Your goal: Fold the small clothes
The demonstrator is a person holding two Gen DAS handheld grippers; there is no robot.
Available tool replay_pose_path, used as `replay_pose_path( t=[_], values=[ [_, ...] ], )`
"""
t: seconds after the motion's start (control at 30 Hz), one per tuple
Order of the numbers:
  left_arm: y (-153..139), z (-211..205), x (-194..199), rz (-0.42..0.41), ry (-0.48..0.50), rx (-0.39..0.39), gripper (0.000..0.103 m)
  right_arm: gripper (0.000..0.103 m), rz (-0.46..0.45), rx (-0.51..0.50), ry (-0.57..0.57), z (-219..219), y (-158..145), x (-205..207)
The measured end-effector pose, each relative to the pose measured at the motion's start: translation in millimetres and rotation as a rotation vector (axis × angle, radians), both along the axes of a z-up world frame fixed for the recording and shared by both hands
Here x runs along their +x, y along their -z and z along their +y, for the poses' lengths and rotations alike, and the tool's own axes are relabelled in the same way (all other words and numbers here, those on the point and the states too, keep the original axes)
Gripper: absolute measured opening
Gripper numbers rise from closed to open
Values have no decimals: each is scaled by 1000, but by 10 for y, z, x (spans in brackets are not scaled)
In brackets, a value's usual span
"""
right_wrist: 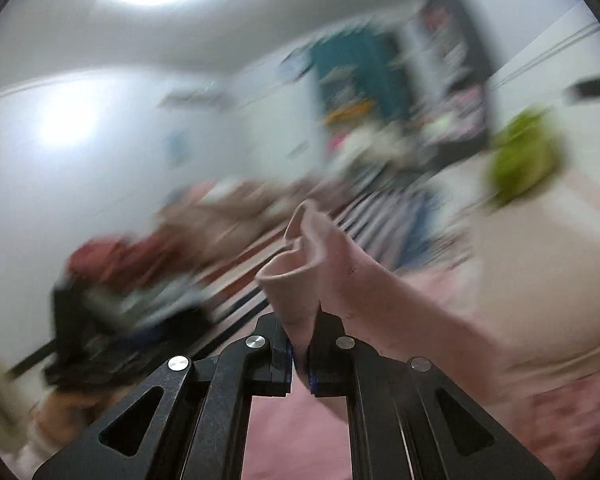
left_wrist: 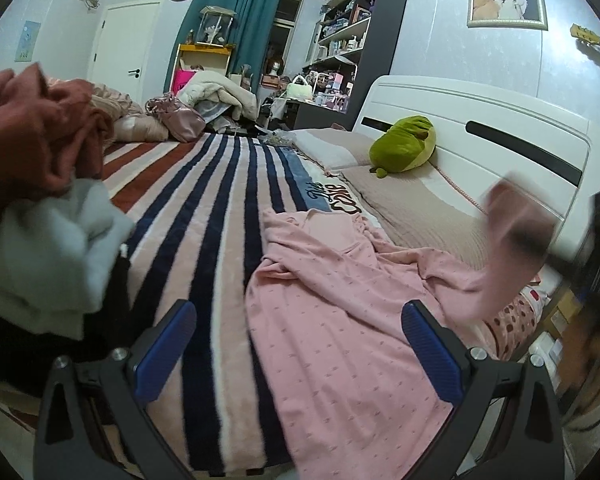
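A pink garment [left_wrist: 340, 312] lies crumpled on the striped bed cover [left_wrist: 204, 216], right of centre in the left wrist view. My left gripper [left_wrist: 296, 344] is open and empty, hovering low over the garment's near left part. My right gripper [right_wrist: 299, 332] is shut on a sleeve end of the pink garment [right_wrist: 300, 264] and holds it lifted above the bed. It shows blurred at the right of the left wrist view [left_wrist: 516, 232]. The right wrist view is motion-blurred.
A pile of clothes, rust red [left_wrist: 40, 136] over pale grey [left_wrist: 52, 248], sits at the left of the bed. A green plush toy [left_wrist: 404, 144] lies by the white headboard [left_wrist: 480, 120]. Pillows [left_wrist: 412, 208] run along the right. Bedding and a bag [left_wrist: 176, 116] lie at the far end.
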State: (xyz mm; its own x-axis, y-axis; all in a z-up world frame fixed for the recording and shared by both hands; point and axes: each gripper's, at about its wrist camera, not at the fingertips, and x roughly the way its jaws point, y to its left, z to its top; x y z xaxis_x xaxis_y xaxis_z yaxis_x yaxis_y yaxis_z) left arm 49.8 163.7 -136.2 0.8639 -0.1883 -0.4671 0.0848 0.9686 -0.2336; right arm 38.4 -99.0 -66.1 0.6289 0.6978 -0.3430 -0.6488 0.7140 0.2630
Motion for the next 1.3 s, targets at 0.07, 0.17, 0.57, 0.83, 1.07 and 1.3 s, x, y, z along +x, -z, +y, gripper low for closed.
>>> replay_pose_path(
  t=[0.07,0.17,0.57,0.83,1.07,1.3],
  values=[
    [12,51,-38,2,1,5,102,0,97,-76,-108,418,366,46],
    [60,99,-66,14,7,4,102,1,296,-193,-210,844,1029,158],
    [283,-501,568,94,257,-56,98,43,331,-183,-172,95,831,146],
    [776,-1253,1264,261,369,-75,47,52,214,-169,139,-890,545,291],
    [957,-1487,1318,300,342,-43,3,54,224,-244,196,-967,618,348],
    [645,-1175,1069,175,243,-38,2,54,223,-261,197,-825,618,421]
  ],
)
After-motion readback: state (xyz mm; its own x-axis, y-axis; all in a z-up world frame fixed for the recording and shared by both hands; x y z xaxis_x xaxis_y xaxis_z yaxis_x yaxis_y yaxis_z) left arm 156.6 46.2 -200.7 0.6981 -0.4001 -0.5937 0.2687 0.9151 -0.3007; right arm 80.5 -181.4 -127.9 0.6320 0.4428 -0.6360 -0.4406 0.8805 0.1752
